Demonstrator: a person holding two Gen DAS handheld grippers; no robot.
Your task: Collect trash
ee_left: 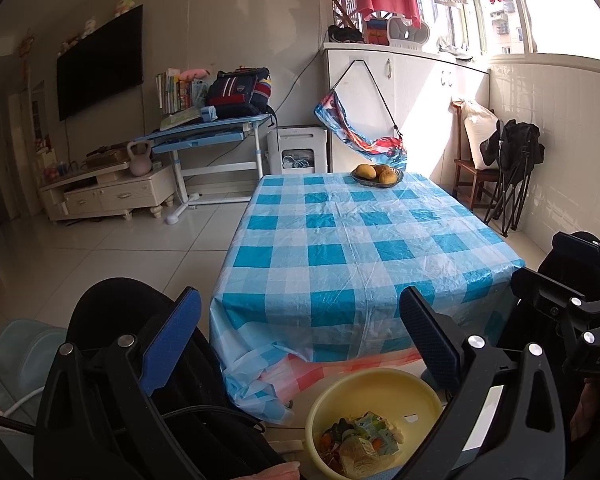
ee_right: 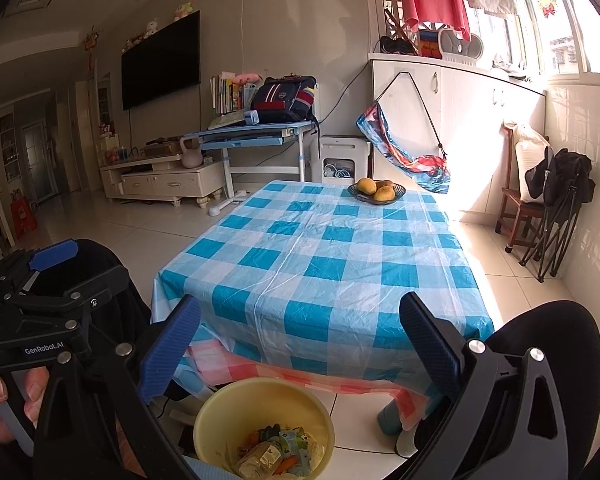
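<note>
A yellow bin (ee_left: 384,390) stands on the floor in front of the table, with trash (ee_left: 364,446) inside: wrappers, a small carton and a clear bottle. It also shows in the right wrist view (ee_right: 260,398) with the trash (ee_right: 276,452). My left gripper (ee_left: 300,344) is open and empty above and behind the bin. My right gripper (ee_right: 300,344) is open and empty, also above the bin. The right gripper appears at the right edge of the left wrist view (ee_left: 572,304). The left gripper appears at the left edge of the right wrist view (ee_right: 56,280).
A table with a blue checked cloth (ee_left: 360,240) stands ahead, bearing only a dish of yellow fruit (ee_left: 377,175). A wooden chair (ee_left: 474,168) and folded black chair (ee_left: 512,176) stand right. A blue desk (ee_left: 212,136) and TV cabinet (ee_left: 108,192) stand left.
</note>
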